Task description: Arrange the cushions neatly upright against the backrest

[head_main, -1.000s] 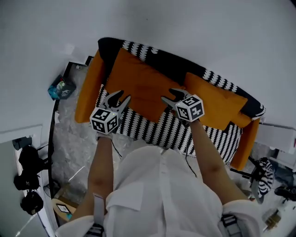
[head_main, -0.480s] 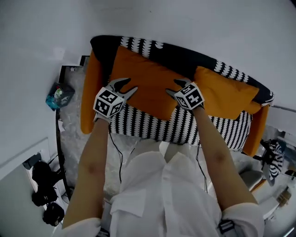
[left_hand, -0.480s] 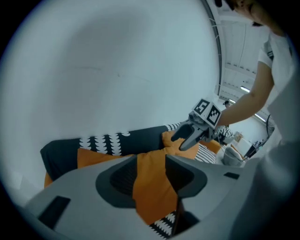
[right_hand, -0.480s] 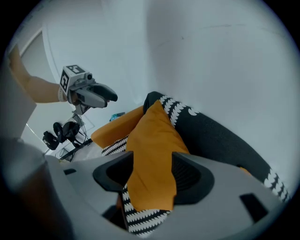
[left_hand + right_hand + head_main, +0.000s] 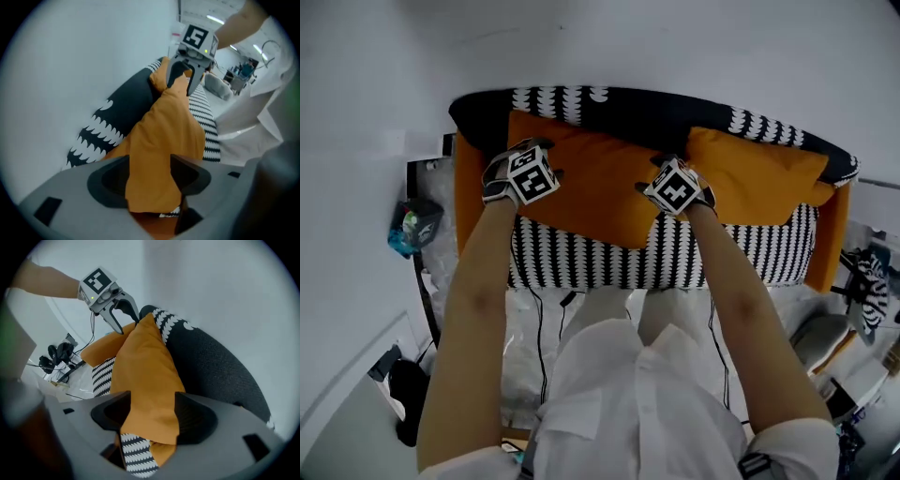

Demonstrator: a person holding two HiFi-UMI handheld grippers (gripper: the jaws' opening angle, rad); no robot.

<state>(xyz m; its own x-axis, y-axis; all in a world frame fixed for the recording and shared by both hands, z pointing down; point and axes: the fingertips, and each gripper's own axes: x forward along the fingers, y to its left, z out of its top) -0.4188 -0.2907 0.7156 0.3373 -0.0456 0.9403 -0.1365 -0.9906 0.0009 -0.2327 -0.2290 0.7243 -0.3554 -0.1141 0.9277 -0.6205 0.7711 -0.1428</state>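
A large orange cushion (image 5: 591,187) leans against the black-and-white backrest (image 5: 656,108) on the sofa's left half. A second orange cushion (image 5: 759,178) stands to its right. My left gripper (image 5: 517,155) points down over the large cushion's top left corner, my right gripper (image 5: 666,161) over its top right corner. In the left gripper view the orange fabric (image 5: 164,136) runs between the wide jaws of the left gripper (image 5: 150,176). The right gripper (image 5: 152,416) straddles the cushion's edge (image 5: 145,371) the same way. Both sets of jaws have just been opening and stand open around the fabric.
Orange armrests (image 5: 469,197) (image 5: 830,234) close off the sofa's ends, with the striped seat (image 5: 675,262) below the cushions. A white wall is behind. A teal object (image 5: 408,230) and cables (image 5: 544,319) lie on the floor; a striped cloth (image 5: 872,291) is at right.
Both grippers dropped from above the seat's front onto the large cushion's top corners. The left gripper rolled, and both pairs of jaws spread wider. The cushion's edge now sits between them.
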